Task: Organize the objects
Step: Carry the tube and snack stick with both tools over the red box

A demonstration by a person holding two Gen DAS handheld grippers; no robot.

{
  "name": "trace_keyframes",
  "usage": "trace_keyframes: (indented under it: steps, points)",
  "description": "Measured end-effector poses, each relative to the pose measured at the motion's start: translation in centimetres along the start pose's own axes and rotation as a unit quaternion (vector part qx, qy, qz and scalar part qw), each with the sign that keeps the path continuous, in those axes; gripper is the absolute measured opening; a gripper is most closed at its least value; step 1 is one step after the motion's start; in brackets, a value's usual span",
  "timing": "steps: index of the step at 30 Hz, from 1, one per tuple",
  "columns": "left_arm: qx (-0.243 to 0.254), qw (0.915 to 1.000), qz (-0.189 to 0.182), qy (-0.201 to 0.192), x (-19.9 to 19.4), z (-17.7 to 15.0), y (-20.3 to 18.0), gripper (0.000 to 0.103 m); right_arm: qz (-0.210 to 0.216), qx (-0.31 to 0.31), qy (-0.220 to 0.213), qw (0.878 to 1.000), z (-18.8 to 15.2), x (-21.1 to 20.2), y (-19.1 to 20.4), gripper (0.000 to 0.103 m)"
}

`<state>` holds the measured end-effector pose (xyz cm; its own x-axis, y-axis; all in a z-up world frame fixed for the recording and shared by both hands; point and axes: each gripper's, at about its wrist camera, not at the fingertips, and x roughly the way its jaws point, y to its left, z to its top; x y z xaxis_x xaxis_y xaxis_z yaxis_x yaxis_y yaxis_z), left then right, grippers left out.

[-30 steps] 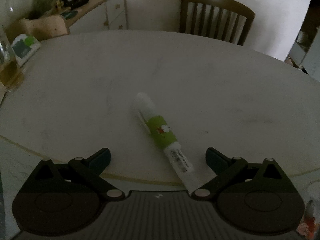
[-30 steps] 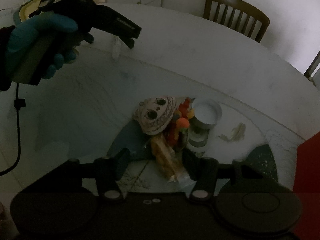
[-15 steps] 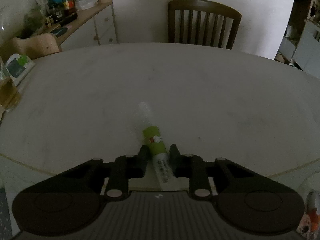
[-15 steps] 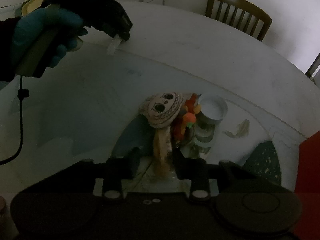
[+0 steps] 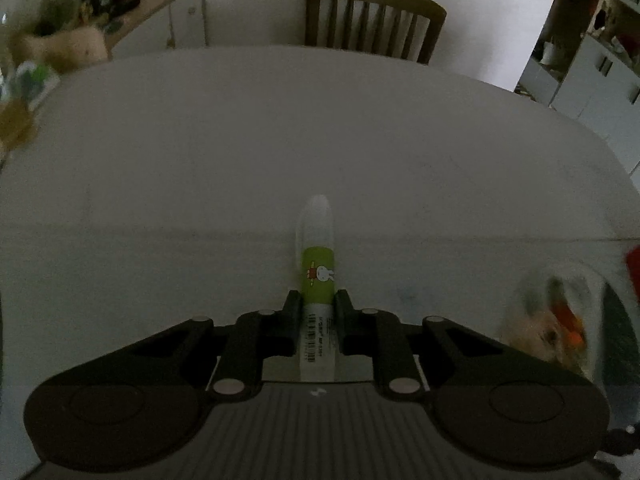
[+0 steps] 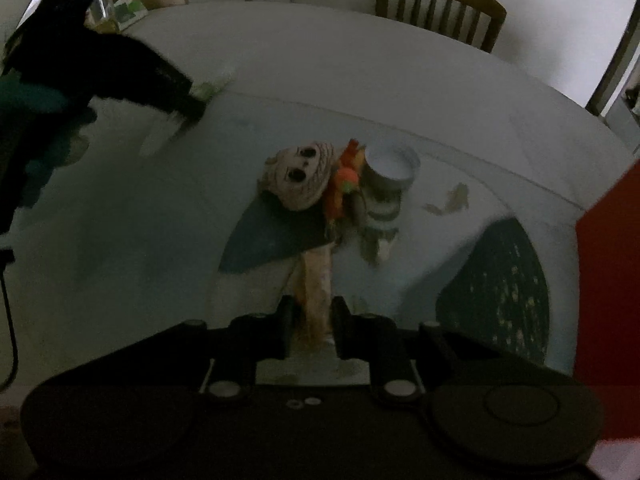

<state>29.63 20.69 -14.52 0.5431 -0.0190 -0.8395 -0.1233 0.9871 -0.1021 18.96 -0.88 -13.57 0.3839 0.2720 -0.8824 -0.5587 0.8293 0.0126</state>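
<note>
glue stick [image 5: 316,280] sits clamped in left claw [image 5: 316,304]; right claw [image 6: 311,316] pinches doll [image 6: 304,176] (blurred).

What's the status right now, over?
Left gripper shut on green-labelled tube. Right gripper shut on doll, by its pale lower end. Small tin beside doll. Nothing blocking, over.

Beyond my round, pale marble-look table [image 5: 280,128] I see a dark wooden slat-back chair [image 5: 374,20]. At far left, a white cabinet with a cluttered wooden top [image 5: 168,20] lines the wall.
</note>
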Motion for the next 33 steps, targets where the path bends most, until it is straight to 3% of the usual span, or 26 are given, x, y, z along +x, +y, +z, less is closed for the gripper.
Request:
trace_keyframes:
  steps: [8,19,33]
  points:
    - [-0.034,0.9987,-0.034,0.018,-3.8,-4.6,-0.8,0.016,0.015,0.033,-0.010,0.999,-2.5,-3.1,-0.9,0.018]
    - [-0.065,0.9955,-0.067,0.016,-9.7,-8.1,-3.7,0.016,0.017,0.070,-0.051,0.996,-4.6,-9.4,-4.4,0.018]
    - [-0.008,0.9913,-0.130,-0.014,-14.0,-7.6,-16.4,0.016,-0.006,0.100,-0.106,0.989,-6.8,-15.8,-12.2,0.018]
